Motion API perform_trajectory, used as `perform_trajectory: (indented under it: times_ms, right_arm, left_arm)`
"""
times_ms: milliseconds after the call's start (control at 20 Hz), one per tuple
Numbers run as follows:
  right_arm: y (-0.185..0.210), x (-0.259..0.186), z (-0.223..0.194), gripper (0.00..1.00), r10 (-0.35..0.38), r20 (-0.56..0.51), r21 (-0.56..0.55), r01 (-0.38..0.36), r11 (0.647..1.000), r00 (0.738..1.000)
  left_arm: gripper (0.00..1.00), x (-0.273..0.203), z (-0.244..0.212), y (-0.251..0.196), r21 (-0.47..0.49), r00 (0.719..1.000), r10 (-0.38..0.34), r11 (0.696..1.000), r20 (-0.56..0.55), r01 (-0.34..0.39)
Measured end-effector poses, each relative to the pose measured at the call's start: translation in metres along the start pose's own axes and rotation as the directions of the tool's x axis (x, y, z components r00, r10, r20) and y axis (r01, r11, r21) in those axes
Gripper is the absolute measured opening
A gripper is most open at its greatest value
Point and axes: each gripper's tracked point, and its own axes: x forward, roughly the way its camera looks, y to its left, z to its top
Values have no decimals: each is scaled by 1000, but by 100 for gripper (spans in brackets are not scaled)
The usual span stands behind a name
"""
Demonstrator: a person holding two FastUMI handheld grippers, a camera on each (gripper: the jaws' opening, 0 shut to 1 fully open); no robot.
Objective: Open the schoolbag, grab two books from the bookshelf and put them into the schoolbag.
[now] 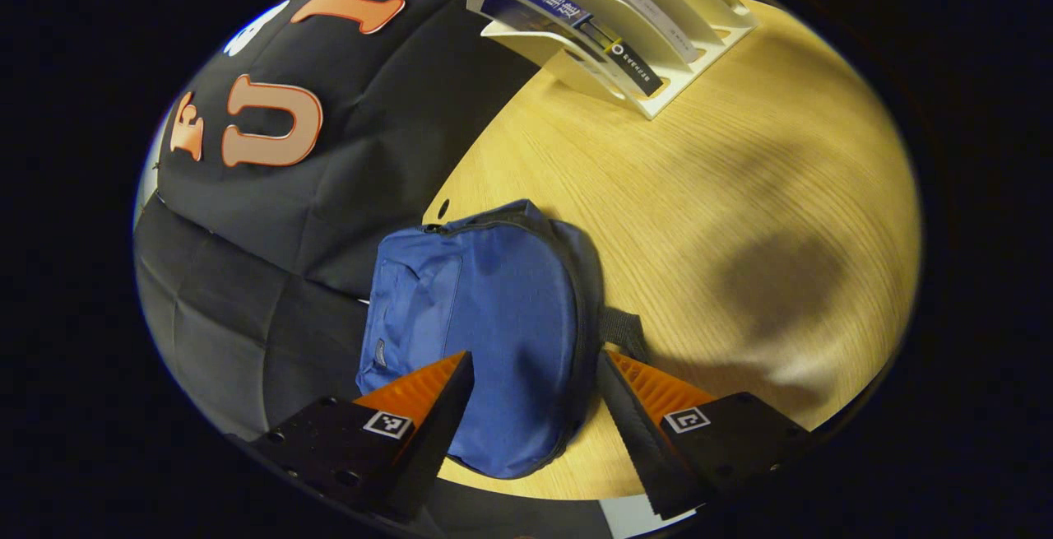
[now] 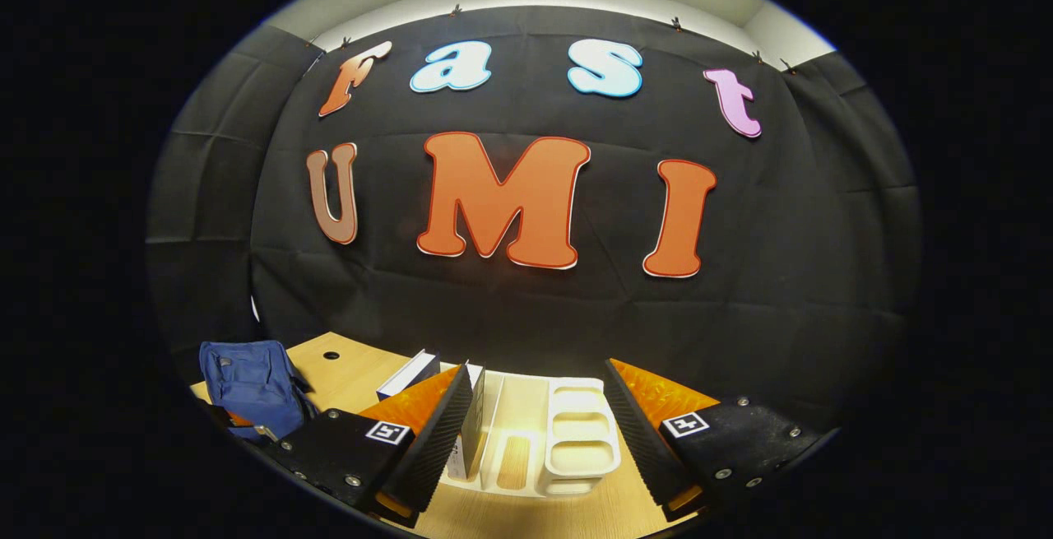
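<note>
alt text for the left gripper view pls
A closed blue schoolbag lies on a wooden table beneath the open left hand-held gripper. Farther off, a white bookshelf holds two books in its slots.

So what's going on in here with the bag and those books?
A person is packing a schoolbag using two hand-held grippers. The left hand-held gripper hovers open over the blue schoolbag, which lies on the wooden table, apparently zipped shut. The right hand-held gripper is open in front of the white bookshelf, where two books stand in the slots. Nothing is gripped yet.
</note>
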Motion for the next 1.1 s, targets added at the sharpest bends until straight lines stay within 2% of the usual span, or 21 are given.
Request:
perform_trajectory:
  times_ms: [100,150,200,250,300,350,450,600,650,900,1000,1100]
  right_arm:
    - [0,1,0,95,0,-5,4,0,1000,1000]
    - [1,1,-1,95,1,-5,4,-1,1000,1000]
    - [1,1,0,95,1,-5,3,-1,1000,1000]
    - [1,1,-1,95,1,-4,3,-1,1000,1000]
    - [0,1,-1,95,2,-4,2,-2,1000,1000]
    - [0,1,-1,95,2,-4,1,-2,1000,1000]
    - [0,0,-2,95,3,-5,-1,-3,1000,1000]
    - [4,0,-6,95,20,-19,3,-20,1000,1000]
    - [6,-1,-4,95,30,-11,12,-30,999,999]
    - [50,2,4,95,175,14,63,-175,982,984]
    - [66,9,4,95,206,3,50,-206,977,979]
    - [79,16,5,95,231,-8,49,-230,972,973]
  left_arm:
    - [93,2,-3,-3,-22,1000,-11,1000,-18,11]
    - [84,2,-2,-7,-31,1000,-25,999,-18,24]
    - [79,3,-3,-11,-34,999,-35,999,-20,34]
    - [65,4,-3,-15,-30,999,-45,999,-27,44]
    - [60,5,-3,-18,-27,998,-51,998,-25,50]
    - [47,5,-3,-21,-27,998,-55,998,-34,54]
    - [33,5,-1,-22,-44,997,-66,997,-40,64]
    - [22,3,0,-17,-53,995,-82,995,-51,79]
    - [12,3,2,-16,-64,993,-107,993,-48,104]
    - [7,-7,14,12,-210,977,-213,956,-6,207]
    - [6,-14,23,33,-241,974,-225,944,27,225]
    - [6,-19,32,49,-231,973,-224,945,63,232]
